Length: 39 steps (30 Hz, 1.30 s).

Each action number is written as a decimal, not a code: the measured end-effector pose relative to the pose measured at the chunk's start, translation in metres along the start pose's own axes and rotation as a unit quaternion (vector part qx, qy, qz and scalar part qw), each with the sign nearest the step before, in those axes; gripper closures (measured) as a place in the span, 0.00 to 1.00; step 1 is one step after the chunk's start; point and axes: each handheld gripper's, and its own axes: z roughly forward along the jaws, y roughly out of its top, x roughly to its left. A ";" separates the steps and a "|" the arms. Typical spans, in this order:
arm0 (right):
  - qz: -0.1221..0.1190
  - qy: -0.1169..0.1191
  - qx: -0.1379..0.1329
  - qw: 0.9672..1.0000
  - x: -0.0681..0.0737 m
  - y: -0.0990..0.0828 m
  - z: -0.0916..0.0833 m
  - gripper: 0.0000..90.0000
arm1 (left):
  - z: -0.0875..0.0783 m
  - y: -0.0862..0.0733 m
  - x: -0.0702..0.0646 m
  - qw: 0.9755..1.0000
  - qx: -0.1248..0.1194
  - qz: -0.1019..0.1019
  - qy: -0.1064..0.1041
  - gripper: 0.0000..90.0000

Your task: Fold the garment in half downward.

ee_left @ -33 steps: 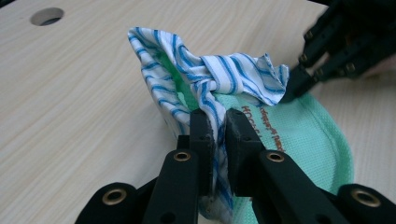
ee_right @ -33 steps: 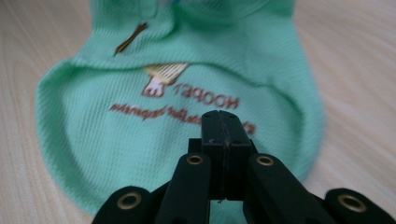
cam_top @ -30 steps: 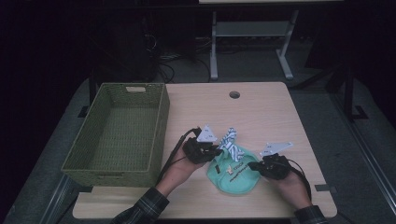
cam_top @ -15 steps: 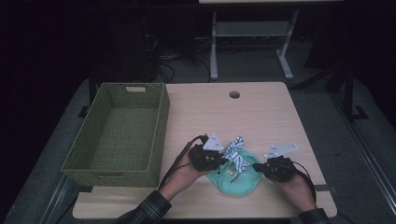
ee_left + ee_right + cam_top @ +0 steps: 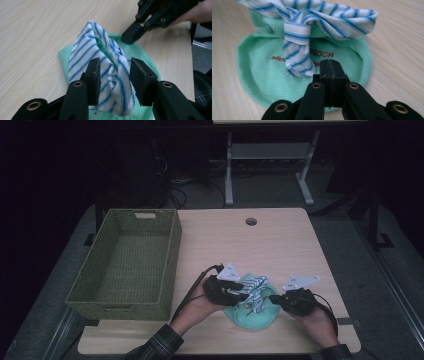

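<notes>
From above, we see both claws pulled nearer the person than a second ago, one striped cloth (image 5: 254, 292) on one green cloth (image 5: 255, 315) at the counter's (image 5: 280, 245) 6 o'clock; one basket (image 5: 127, 260) sits at 9 o'clock. The left claw (image 5: 113, 72) straddles the striped cloth, jaws spread. The right claw (image 5: 331, 68) is pressed together over the green cloth, and we cannot tell whether it pinches any.

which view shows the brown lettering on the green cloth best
The right gripper view: the brown lettering sits large and close on the green cloth, just past the shut jaws, though the striped cloth hides part of it. In the left gripper view the striped cloth covers that area. From the high view the lettering is too small to make out.
</notes>
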 end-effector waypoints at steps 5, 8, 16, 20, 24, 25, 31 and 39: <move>-0.010 0.009 -0.002 1.000 0.008 0.003 0.001 0.99 | 0.000 0.008 0.010 1.000 -0.003 -0.020 0.012 0.67; -0.017 0.016 -0.004 1.000 0.013 0.005 0.002 0.99 | 0.005 0.013 0.016 0.999 -0.003 -0.031 0.011 0.67; -0.026 0.030 0.007 0.999 0.023 0.006 0.010 0.99 | 0.032 0.015 0.020 0.999 0.031 -0.041 0.000 0.64; -0.024 0.031 0.006 0.999 0.022 0.006 0.014 0.99 | 0.039 0.012 0.021 0.998 0.036 -0.055 -0.005 0.65; -0.027 0.034 0.009 0.999 0.021 0.007 0.020 0.99 | 0.042 0.009 0.023 0.997 0.044 -0.058 -0.014 0.77; -0.030 0.035 0.009 0.999 0.021 0.008 0.021 0.99 | 0.043 0.008 0.023 0.997 0.044 -0.061 -0.016 0.81; -0.033 0.039 0.008 0.999 0.025 0.010 0.024 0.99 | 0.039 0.008 0.022 0.998 0.049 -0.045 -0.019 0.99; -0.035 0.034 -0.003 0.999 0.023 0.015 0.024 0.99 | 0.017 0.016 0.019 0.999 0.018 -0.042 -0.017 1.00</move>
